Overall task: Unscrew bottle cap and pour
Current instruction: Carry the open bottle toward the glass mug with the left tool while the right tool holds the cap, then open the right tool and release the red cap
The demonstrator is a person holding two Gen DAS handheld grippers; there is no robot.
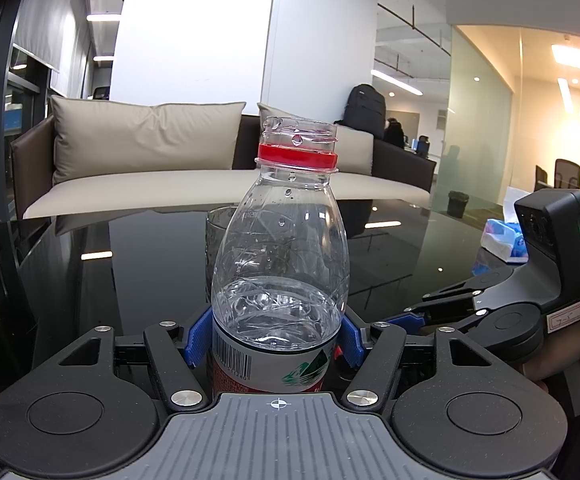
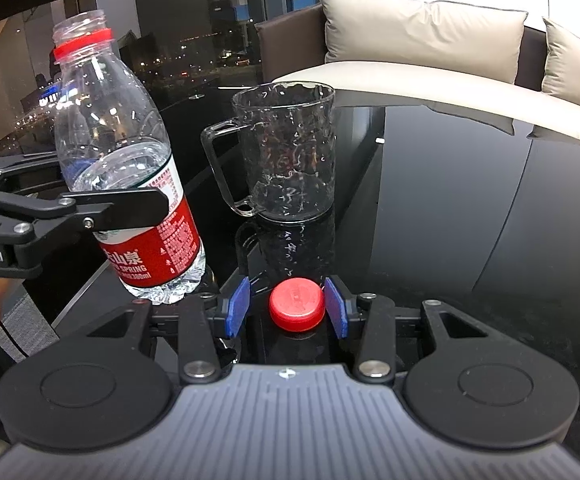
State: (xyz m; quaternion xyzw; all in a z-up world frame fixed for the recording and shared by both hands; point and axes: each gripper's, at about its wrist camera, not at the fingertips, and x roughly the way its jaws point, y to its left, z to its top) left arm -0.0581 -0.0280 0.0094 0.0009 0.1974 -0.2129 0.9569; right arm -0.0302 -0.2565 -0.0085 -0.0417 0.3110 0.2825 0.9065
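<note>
Two grippers: left gripper [image 1: 277,336] is clenching the uncapped clear plastic bottle [image 1: 280,240]; right gripper [image 2: 286,306], released, is straddling the round red cap [image 2: 297,303] on the black bench [image 2: 469,208].

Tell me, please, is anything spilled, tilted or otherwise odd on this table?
No spill shows. The water bottle, open and clamped in the left gripper, looks tilted in the right wrist view, possibly lens distortion. Its red cap lies on the black table between the right gripper's open pads. The glass mug stands upright, empty.

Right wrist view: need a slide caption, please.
Right gripper open around the red cap on the table, empty mug behind, left gripper holding the uncapped bottle.
</note>
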